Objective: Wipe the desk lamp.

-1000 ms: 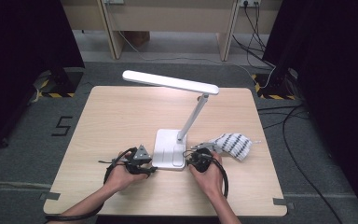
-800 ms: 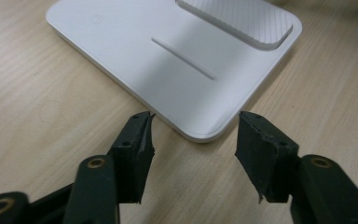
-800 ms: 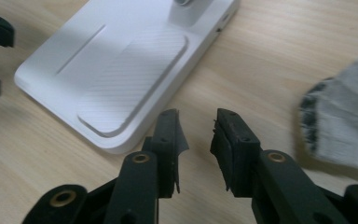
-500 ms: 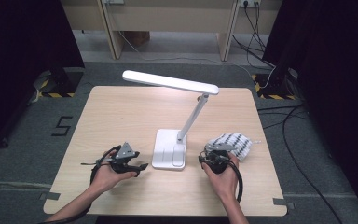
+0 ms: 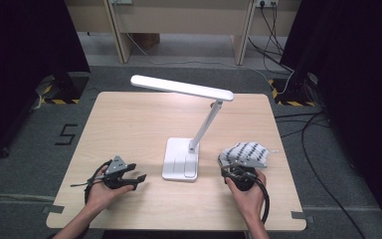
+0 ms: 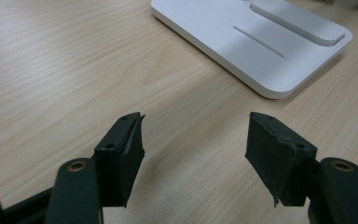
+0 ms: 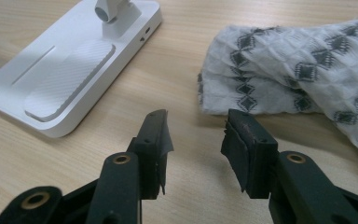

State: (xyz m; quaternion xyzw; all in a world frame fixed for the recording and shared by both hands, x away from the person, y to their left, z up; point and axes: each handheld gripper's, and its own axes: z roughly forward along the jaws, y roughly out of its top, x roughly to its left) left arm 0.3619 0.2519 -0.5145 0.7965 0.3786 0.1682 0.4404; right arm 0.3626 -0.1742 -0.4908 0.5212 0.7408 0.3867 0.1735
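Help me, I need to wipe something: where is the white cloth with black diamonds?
In the high view, the white patterned cloth lies right of the white lamp base, just beyond the right gripper.

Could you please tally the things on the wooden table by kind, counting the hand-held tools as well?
White desk lamp with flat base: 1
White cloth with black diamond pattern: 1
Black two-jaw tools, both open and empty: 2 (left tool, right tool)
Total: 4
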